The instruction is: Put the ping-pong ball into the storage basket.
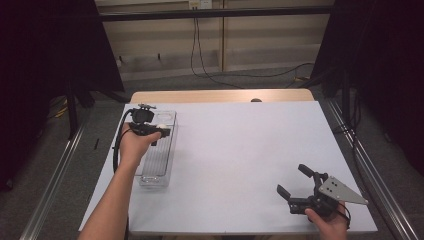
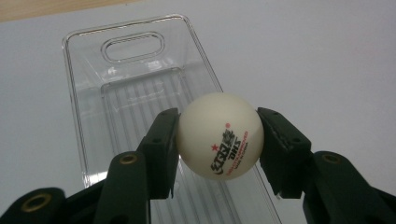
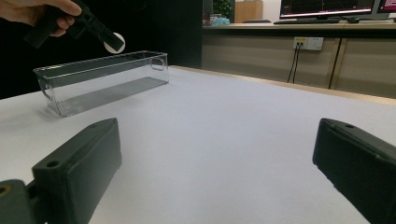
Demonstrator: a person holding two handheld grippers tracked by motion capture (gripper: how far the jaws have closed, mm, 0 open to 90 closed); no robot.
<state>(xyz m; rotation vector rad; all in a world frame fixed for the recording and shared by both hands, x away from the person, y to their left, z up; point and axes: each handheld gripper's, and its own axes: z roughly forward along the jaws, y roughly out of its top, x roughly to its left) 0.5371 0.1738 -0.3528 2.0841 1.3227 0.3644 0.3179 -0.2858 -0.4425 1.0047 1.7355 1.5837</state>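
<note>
My left gripper [image 2: 219,140] is shut on a white table-tennis ball [image 2: 219,135] with red and black print. It holds the ball in the air above a long clear plastic bin [image 2: 135,74] with nothing inside. In the high view the left gripper [image 1: 160,131] hangs over the far half of the bin [image 1: 156,165], at the table's left side. From the right gripper view, the ball [image 3: 115,43] hovers above the bin [image 3: 102,77]. My right gripper [image 1: 295,182] rests open near the table's front right, with nothing between its jaws [image 3: 215,163].
The white table top [image 1: 240,150] stretches wide between the two grippers. A wooden strip [image 1: 220,96] runs along its far edge. Black curtains and metal rails flank the table, and cables lie on the floor behind.
</note>
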